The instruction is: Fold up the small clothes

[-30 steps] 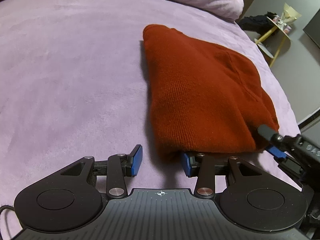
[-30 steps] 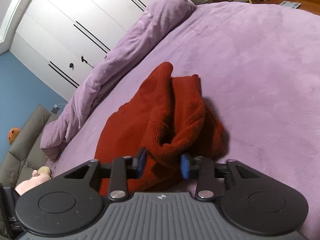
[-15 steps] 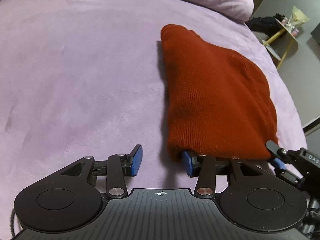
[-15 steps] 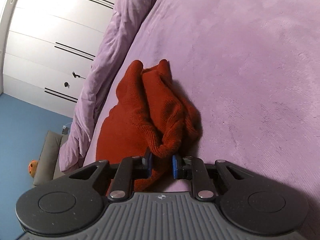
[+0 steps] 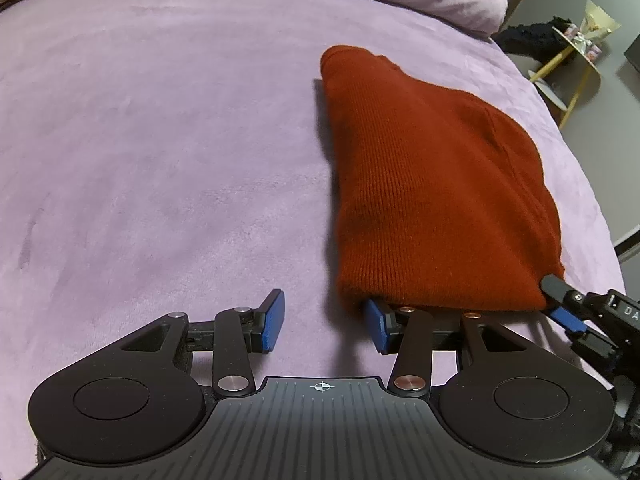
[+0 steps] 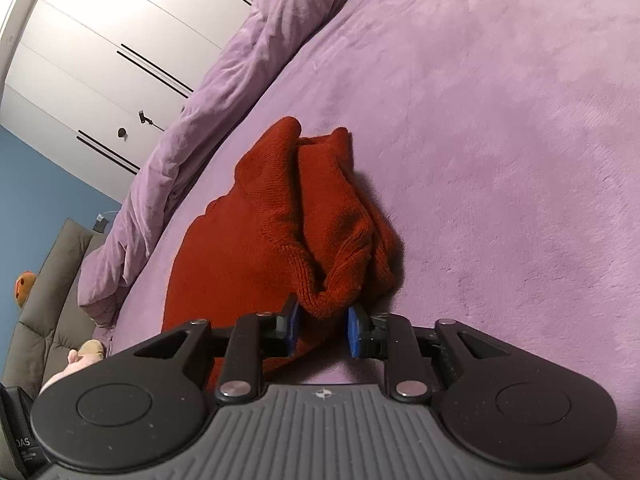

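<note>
Sweater, rust-red knit, lies folded on the purple bed, ahead and to the right of the left hand-held gripper. That gripper's jaws stand wide apart, holding nothing; its right finger is tucked under the sweater's near edge. The right hand-held gripper has its jaws parted on either side of a bunched fold of the sweater's corner, whose cloth fills the gap; whether the pads press it I cannot tell. A rumpled purple duvet lies beyond the sweater.
</note>
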